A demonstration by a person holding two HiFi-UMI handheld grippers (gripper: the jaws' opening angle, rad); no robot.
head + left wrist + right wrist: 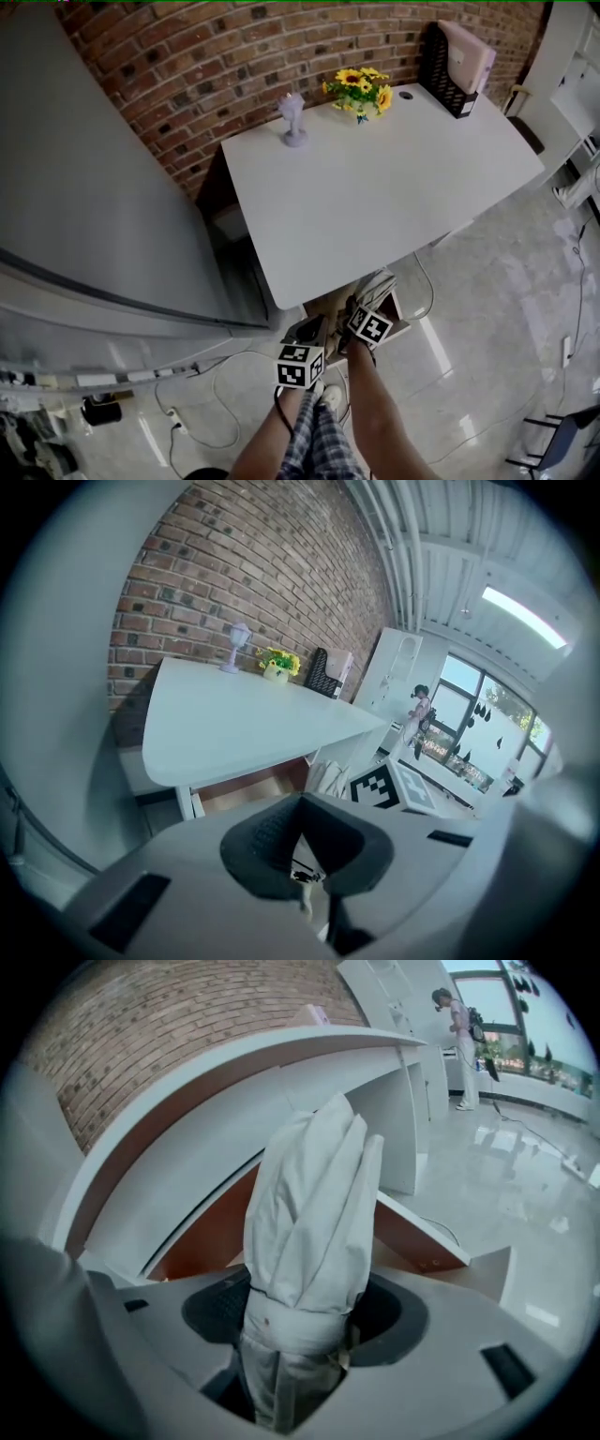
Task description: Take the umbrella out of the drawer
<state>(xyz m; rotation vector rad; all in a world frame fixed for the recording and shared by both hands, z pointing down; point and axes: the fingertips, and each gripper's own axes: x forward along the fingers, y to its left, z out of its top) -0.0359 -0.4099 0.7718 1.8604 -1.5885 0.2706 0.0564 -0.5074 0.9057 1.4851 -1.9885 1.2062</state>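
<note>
A folded white umbrella (pixel 314 1204) stands upright between the pads of my right gripper (pixel 305 1321), which is shut round its strapped lower part. In the head view this right gripper (pixel 360 306) holds the umbrella (pixel 377 284) just over the open drawer (pixel 401 325) under the front edge of the white table (pixel 375 187). The drawer's orange-brown inside (pixel 202 1237) lies behind the umbrella. My left gripper (pixel 309 333) hangs beside it to the left. Its dark pads (pixel 267 841) meet, with nothing between them at the left gripper (pixel 302 806).
On the table's far side stand a small lilac fan (pixel 293 120), a pot of sunflowers (pixel 361 91) and a black file rack (pixel 448 70). A grey cabinet (pixel 94 197) fills the left. Cables (pixel 202 417) trail over the shiny floor. A person (pixel 461 1035) stands far off by the windows.
</note>
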